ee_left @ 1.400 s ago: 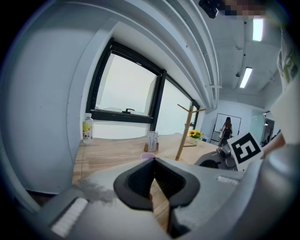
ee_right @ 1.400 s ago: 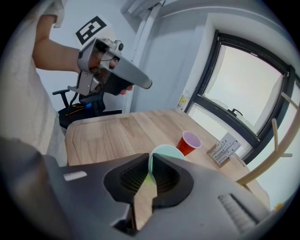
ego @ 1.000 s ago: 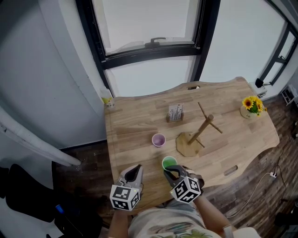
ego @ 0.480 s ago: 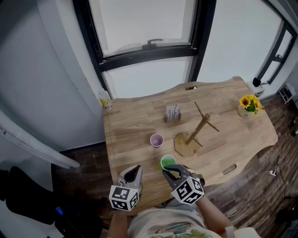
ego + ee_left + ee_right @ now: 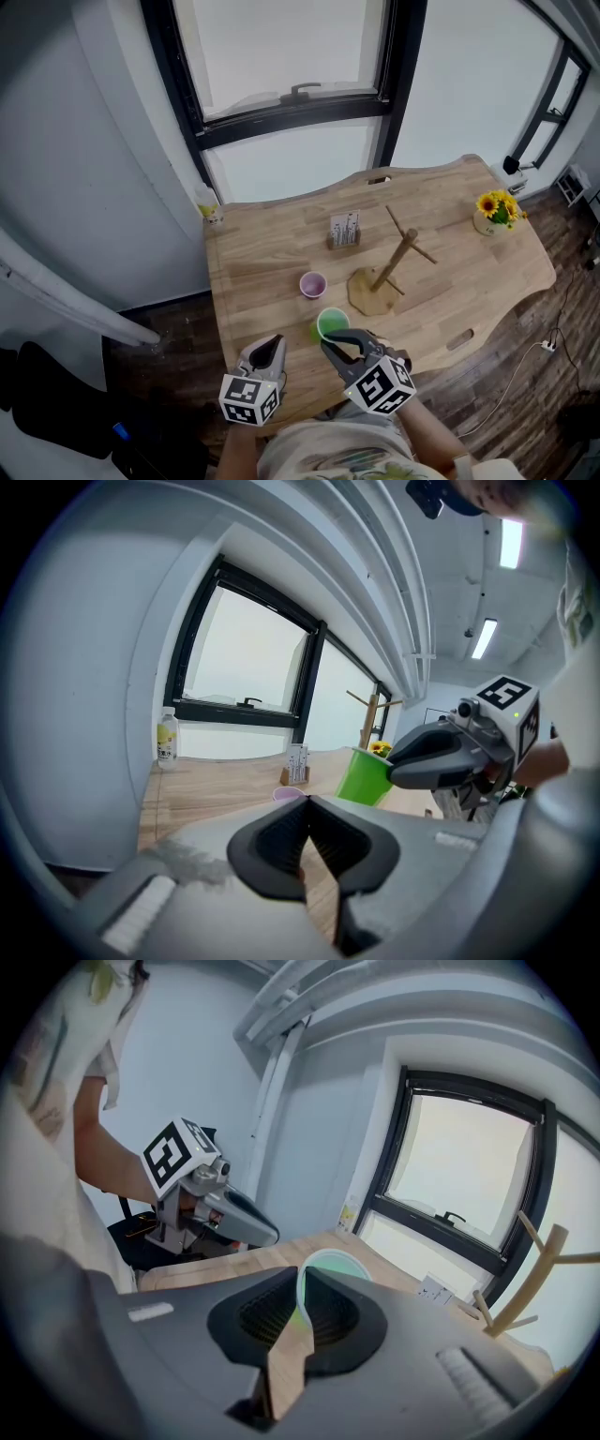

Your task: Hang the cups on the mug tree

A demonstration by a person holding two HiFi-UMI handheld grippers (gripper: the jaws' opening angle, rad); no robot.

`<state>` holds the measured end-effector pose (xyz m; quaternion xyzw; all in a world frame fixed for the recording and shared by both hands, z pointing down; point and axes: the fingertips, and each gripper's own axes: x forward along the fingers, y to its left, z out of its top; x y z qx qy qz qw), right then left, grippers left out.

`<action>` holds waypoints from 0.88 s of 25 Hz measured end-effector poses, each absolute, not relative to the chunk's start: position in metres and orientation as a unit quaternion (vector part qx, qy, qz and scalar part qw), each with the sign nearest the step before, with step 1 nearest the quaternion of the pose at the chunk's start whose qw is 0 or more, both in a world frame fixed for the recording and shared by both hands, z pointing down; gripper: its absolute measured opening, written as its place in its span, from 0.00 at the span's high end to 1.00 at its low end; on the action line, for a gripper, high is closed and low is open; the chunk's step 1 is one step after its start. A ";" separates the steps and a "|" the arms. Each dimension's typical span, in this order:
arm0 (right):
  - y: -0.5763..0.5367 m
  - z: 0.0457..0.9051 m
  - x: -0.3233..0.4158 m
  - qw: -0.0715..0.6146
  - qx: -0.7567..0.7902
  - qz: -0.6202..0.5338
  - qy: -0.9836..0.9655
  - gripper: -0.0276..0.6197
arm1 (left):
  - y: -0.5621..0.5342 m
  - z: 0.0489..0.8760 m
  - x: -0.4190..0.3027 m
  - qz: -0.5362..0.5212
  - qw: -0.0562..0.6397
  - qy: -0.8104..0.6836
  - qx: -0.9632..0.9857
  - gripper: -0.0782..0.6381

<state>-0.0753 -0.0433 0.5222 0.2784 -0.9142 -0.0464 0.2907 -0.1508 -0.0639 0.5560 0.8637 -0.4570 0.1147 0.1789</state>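
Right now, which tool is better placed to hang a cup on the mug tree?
Right. The right tool grips the green cup by its rim, and the mug tree stands ahead on its side. The left tool is shut, empty, and farther from the tree.

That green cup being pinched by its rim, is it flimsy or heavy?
Probably light: the green cup looks thin-walled, like plastic. The right gripper grips only one wall at the rim, so it may flex or swing. Set down, its narrower base could tip easily.
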 end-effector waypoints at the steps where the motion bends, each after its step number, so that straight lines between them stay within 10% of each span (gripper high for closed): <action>1: -0.044 0.519 -0.076 0.286 0.279 -0.046 -0.915 0.91 | -0.064 0.556 -0.151 0.114 0.179 -0.456 0.864 0.88; 22: -0.066 0.473 -0.056 0.120 0.291 0.096 -0.944 0.91 | -0.056 0.553 -0.142 0.130 0.187 -0.449 0.864 0.88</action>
